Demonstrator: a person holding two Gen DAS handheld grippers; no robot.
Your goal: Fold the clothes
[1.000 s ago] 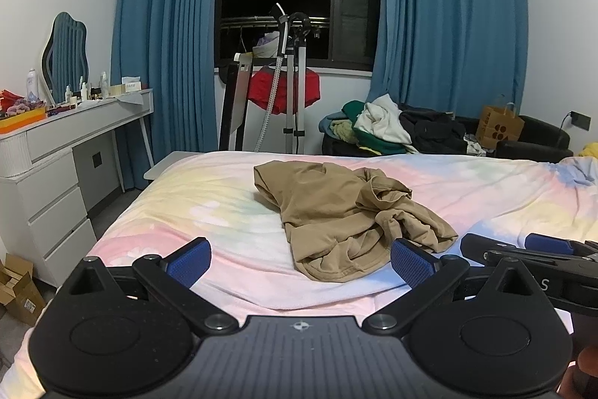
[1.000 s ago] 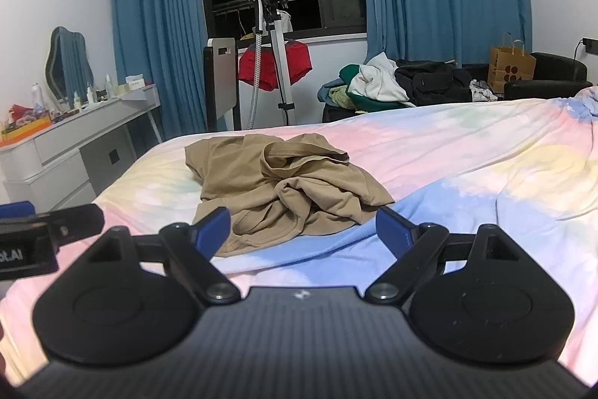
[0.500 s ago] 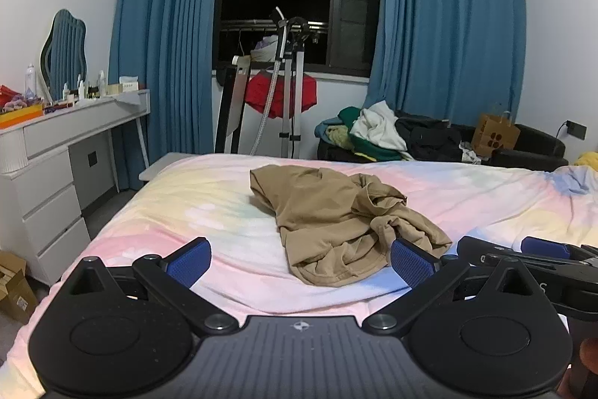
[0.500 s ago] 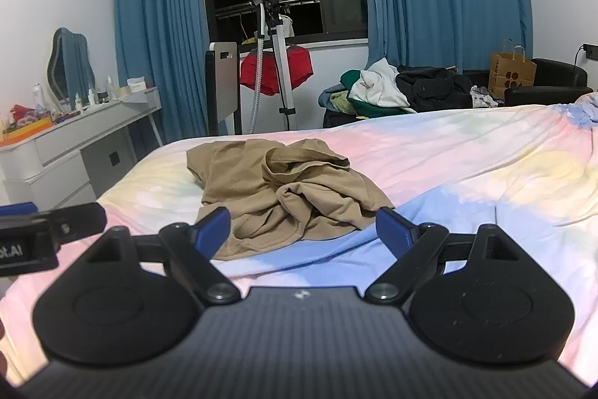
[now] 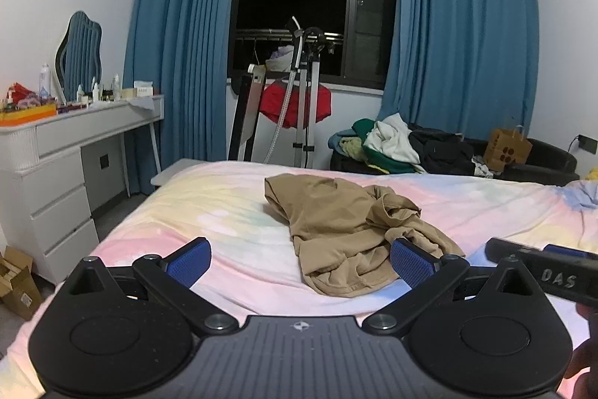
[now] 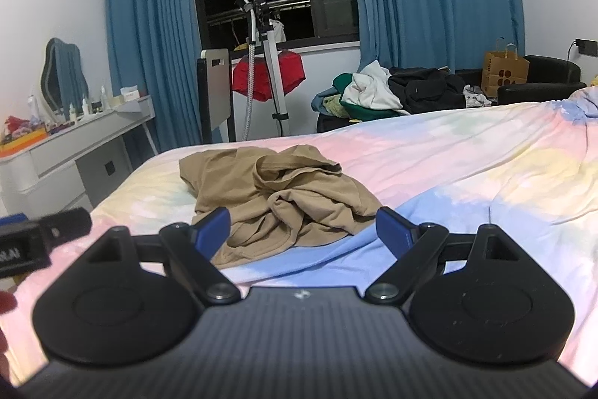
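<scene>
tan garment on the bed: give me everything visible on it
The tan garment is one plain khaki piece of soft, matte knit-looking cloth, crumpled in a loose heap, unfolded. Its far-left part lies fairly flat; the near-right side is bunched in folds, with a hemmed edge nearest the cameras. It rests on the pastel bedsheet. Neither open gripper touches it.

Our two wrist views look forward along each gripper, low over the bed (image 5: 231, 204) toward the window (image 5: 310, 6). The left view sits left of the right one; each catches the other tool at its edge. Both share the crumpled tan garment (image 5: 347, 227) (image 6: 280, 193) nearby, centred ahead.
</scene>
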